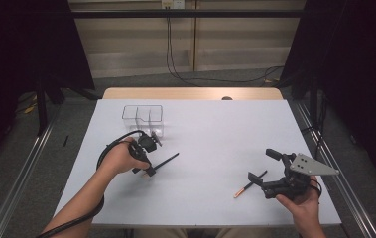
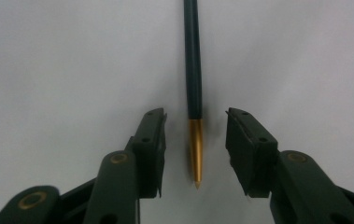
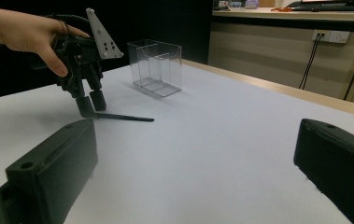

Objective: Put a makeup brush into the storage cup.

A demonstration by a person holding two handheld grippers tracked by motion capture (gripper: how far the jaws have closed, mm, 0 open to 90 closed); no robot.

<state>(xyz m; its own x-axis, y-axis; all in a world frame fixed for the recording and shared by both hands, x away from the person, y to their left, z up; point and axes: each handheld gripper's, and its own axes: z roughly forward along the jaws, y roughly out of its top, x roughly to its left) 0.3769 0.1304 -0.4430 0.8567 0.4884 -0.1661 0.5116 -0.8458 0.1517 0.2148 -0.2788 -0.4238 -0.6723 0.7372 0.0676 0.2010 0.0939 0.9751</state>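
So far nothing sits in the clear plastic divided box: the left gripper, part-open, straddles the dark gold-tipped pen ungripped, while the right gripper gapes empty near another pen on the white bench.

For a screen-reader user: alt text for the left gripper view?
A dark pen with a gold tip lies on a white table between the left gripper's two black jaws, which stand open, not touching it.

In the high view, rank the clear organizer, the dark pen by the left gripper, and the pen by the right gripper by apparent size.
1. Clear organizer, largest.
2. Dark pen at the left gripper and second pen near the right gripper: similar length, not ranked.
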